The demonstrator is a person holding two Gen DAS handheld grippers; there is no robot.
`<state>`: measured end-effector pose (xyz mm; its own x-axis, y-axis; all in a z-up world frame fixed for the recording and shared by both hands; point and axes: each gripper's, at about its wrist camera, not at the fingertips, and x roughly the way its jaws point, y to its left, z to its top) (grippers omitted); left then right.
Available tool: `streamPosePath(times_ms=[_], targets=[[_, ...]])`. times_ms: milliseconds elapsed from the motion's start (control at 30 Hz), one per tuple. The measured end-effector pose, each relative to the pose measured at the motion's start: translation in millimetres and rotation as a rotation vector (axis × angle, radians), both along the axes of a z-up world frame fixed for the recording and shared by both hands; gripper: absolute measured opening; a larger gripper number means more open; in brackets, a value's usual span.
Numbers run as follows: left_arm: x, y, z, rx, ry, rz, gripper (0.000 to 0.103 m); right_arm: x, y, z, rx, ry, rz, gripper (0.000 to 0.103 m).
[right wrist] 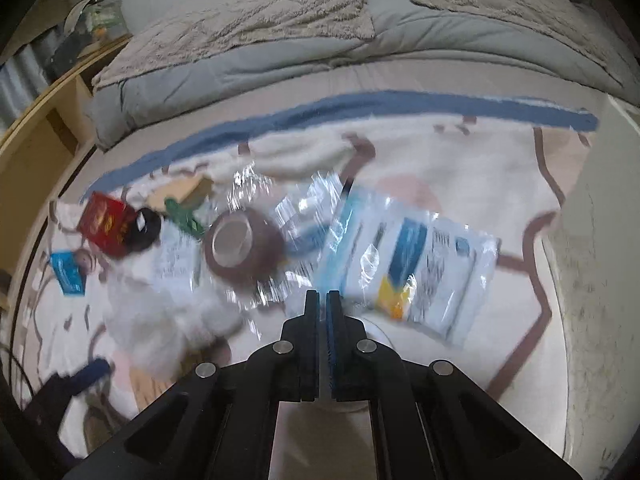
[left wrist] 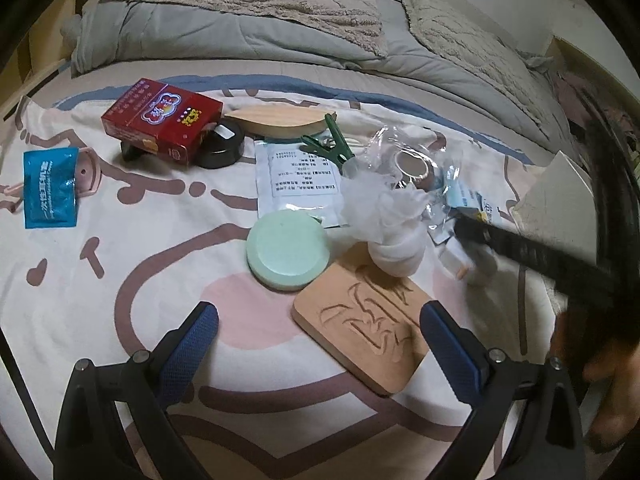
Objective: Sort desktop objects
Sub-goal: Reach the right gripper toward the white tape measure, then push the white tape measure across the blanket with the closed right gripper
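Desktop objects, scattered lot, lying on a patterned sheet (left wrist: 132, 240) spread over a bed.

Carved wooden board (left wrist: 362, 330): largest piece near hand; flat, between and just ahead of the left gripper (left wrist: 320, 332), long axis slanting away toward that gripper's right finger. Left jaws spread wide, holding nothing.

Printed plastic packet (right wrist: 416, 268): flat, just ahead and right of the right gripper (right wrist: 323, 300). Right jaws pressed together; whether a corner of film is pinched between them, cannot tell — view blurred.

Red box (left wrist: 162, 120): far ahead-left of left gripper, propped on a black round tin (left wrist: 224, 145).

Tape roll (right wrist: 240, 250): ahead-left of right gripper, under clear wrap.

Green round sponge (left wrist: 288, 254): straight ahead of left gripper, touching the board's far corner.

Blue sachet (left wrist: 50, 188): far left.

Green clip (left wrist: 330, 144): beyond the sponge.

Judgement: board suits the left hand, being nearer; packet the right.
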<state>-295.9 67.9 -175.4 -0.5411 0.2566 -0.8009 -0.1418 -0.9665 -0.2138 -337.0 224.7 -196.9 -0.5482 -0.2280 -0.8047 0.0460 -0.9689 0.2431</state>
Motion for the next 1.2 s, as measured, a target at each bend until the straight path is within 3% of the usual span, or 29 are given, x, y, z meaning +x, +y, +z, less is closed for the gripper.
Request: streamPosePath(times_ms=[200, 467, 733, 867, 1100, 1200], targets=[[-1.4, 1.0, -6.0, 0.025, -0.021, 0.029, 0.099, 53.2, 12.1, -2.7, -0.016, 0.086, 0.009, 0.003], [-6.2, 7.9, -8.1, 0.024, -0.032, 0.068, 0.099, 104.0, 19.2, -4.2, -0.046, 0.119, 0.002, 0.003], [-18.7, 13.9, -12.6, -0.006, -0.066, 0.175, 0.097, 147.5, 16.4, -4.6, -0.048, 0.144, -0.010, 0.003], [-13.0, 16.8, -13.1, -0.033, -0.043, 0.148, 0.093, 165.2, 16.8, -4.0, -0.059, 0.149, -0.014, 0.004], [5.7, 22.5, -9.5, -0.058, -0.011, 0.061, 0.076, 198.3, 18.6, -8.3, -0.060, 0.133, -0.023, 0.004], [6.7, 24.5, -7.8, -0.056, -0.017, 0.061, 0.073, 205.4, 21.5, -22.5, -0.090, 0.058, -0.026, 0.003]])
